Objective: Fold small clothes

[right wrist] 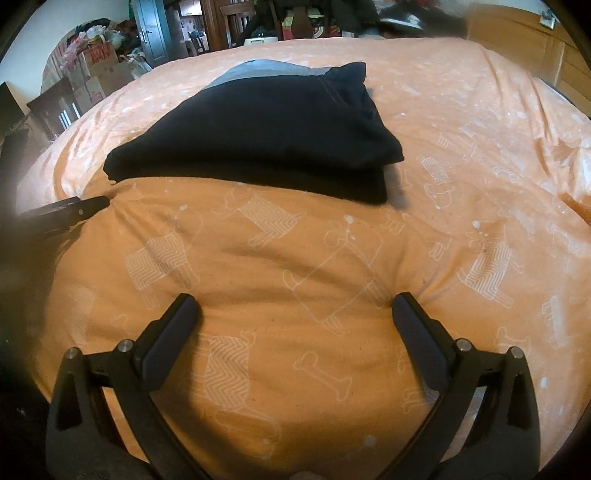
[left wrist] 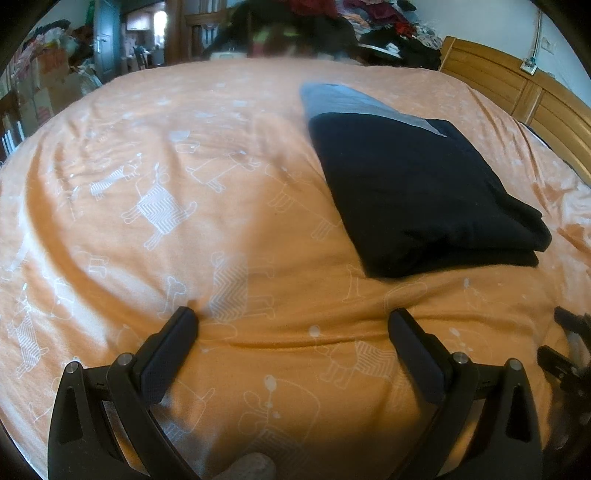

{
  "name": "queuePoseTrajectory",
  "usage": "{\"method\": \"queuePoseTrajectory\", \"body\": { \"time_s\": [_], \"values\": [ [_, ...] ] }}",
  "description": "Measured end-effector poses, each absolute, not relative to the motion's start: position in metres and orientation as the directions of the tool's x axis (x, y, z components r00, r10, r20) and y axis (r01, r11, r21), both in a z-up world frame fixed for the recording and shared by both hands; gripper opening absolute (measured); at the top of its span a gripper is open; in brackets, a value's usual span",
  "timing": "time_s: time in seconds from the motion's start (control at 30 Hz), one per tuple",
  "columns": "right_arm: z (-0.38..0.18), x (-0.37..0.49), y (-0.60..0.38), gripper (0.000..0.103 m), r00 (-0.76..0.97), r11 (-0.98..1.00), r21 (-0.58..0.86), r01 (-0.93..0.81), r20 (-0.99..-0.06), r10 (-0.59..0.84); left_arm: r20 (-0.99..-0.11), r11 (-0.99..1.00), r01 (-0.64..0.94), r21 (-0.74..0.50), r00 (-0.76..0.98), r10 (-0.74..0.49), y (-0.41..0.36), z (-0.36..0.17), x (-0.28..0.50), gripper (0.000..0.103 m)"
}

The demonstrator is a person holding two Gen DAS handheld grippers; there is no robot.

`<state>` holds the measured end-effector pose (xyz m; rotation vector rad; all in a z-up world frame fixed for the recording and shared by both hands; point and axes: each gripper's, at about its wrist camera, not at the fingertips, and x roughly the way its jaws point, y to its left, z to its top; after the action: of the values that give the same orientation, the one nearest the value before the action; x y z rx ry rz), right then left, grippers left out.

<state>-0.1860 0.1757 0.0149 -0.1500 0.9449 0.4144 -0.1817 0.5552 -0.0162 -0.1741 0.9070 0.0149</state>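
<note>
A dark navy garment (left wrist: pixel 417 192) with a grey-blue band at its far end lies folded into a thick rectangle on the orange bed cover (left wrist: pixel 184 166). In the right wrist view the folded navy garment (right wrist: pixel 258 129) sits straight ahead, past the fingertips. My left gripper (left wrist: pixel 293 317) is open, its fingers resting on bare cover, with the garment ahead and to the right. My right gripper (right wrist: pixel 297 302) is open too, pressing lightly into the cover, nothing between its fingers. The left gripper's tip (right wrist: pixel 74 208) shows at the left edge of the right wrist view.
The orange bed cover (right wrist: pixel 461 110) with white dog prints fills both views. A wooden headboard (left wrist: pixel 517 85) runs along the right. Piles of clothes (left wrist: pixel 388 26) lie beyond the far edge. Boxes and bags (right wrist: pixel 99 66) stand by a blue door at the back left.
</note>
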Motion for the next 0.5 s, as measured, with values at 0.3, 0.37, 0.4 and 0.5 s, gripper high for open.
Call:
{"method": "queuePoseTrajectory", "body": {
  "time_s": [0.3, 0.37, 0.4, 0.5],
  "values": [
    [0.0148, -0.1824, 0.1753, 0.103, 0.480, 0.904, 0.056, -0.423, -0.833, 0.276, -0.781, 0.987, -0.084, -0.138, 0.622, -0.056, 0.5525, -0.0146, -0.1840, 0.103],
    [0.0152, -0.1813, 0.1746, 0.103, 0.459, 0.897, 0.058, -0.439, -0.843, 0.279, -0.778, 0.988, -0.085, -0.132, 0.627, -0.050, 0.5514, -0.0145, -0.1846, 0.103],
    [0.0152, -0.1813, 0.1739, 0.103, 0.456, 0.897, 0.063, -0.438, -0.845, 0.281, -0.776, 0.988, -0.085, -0.132, 0.629, -0.050, 0.5514, -0.0146, -0.1847, 0.103],
    [0.0148, -0.1781, 0.1744, 0.103, 0.444, 0.900, 0.067, -0.432, -0.852, 0.276, -0.775, 0.987, -0.085, -0.134, 0.630, -0.050, 0.5511, -0.0152, -0.1843, 0.103]
  ]
}}
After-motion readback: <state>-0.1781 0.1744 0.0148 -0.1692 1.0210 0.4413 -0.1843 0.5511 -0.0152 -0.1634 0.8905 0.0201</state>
